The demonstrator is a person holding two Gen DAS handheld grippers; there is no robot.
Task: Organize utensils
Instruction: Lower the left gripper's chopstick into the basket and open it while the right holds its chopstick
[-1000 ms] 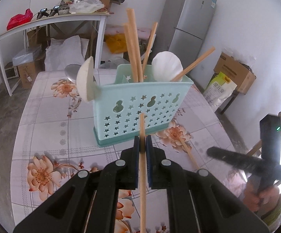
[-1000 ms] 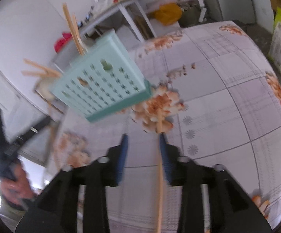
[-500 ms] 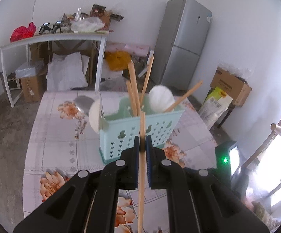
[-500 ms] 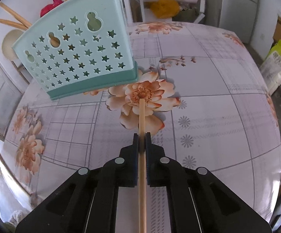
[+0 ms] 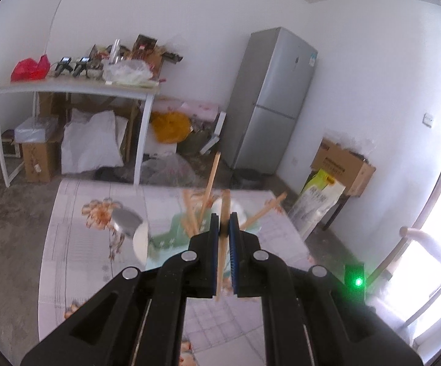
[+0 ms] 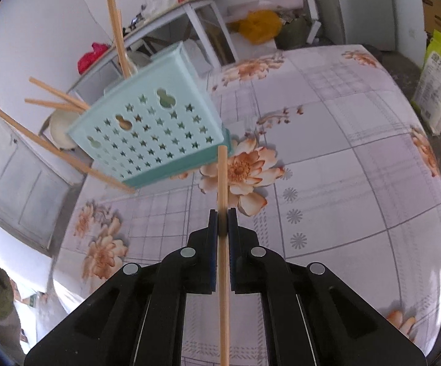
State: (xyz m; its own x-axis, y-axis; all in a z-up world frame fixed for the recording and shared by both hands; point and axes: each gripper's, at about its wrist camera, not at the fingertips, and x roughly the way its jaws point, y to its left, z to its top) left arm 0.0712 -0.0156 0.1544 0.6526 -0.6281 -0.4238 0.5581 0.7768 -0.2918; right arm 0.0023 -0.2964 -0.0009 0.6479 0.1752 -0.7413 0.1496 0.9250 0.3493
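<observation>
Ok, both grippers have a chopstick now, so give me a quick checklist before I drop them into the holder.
1. Left gripper shut on its chopstick: ok.
2. Right gripper shut on its chopstick: ok.
3. Right chopstick above the holder opening: not ok, it sits low beside the base.
4. Left chopstick over the opening: cannot tell, view blurred.
5. Room inside among the other chopsticks: cannot tell.
6. Holder upright on the table: ok.
</observation>
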